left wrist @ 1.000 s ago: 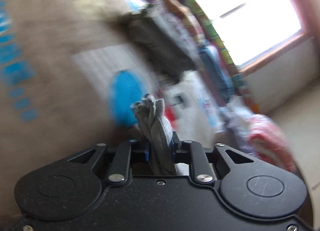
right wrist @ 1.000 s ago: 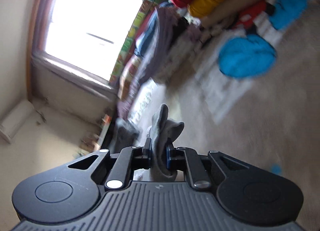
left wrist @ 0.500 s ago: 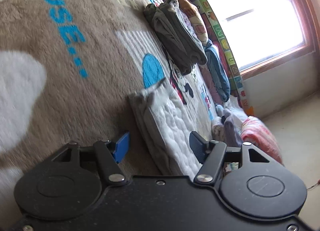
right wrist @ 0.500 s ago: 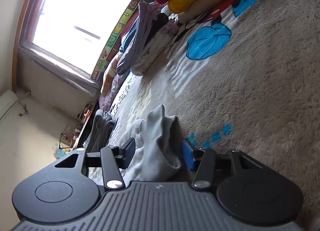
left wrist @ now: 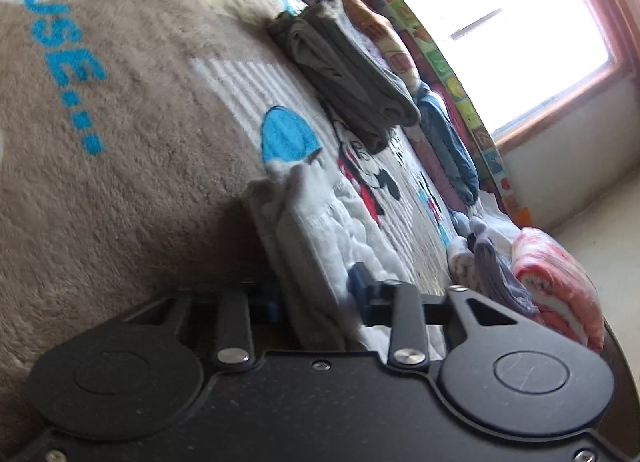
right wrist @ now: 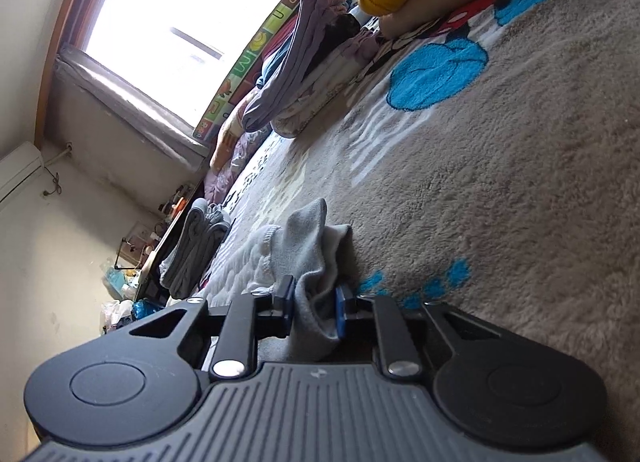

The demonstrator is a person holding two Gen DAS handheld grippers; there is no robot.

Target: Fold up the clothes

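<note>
Both claws have just been closing, and each now pinches an edge of the pale grey quilted garment lying on the fuzzy beige cartoon-print blanket: left claw, right claw. A stack of folded dark grey clothes sits at 12 o'clock, a pink-and-white bundle at 3 o'clock, with nothing between them and the garment.

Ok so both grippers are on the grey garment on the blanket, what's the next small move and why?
Probably lift both ends slightly and carry them over together to make the next fold. The left gripper and the right gripper have just closed again, each pinching an edge of the grey garment, which lies low and bunched on the brown blanket, not yet as compact as the folded grey pile beyond.
</note>
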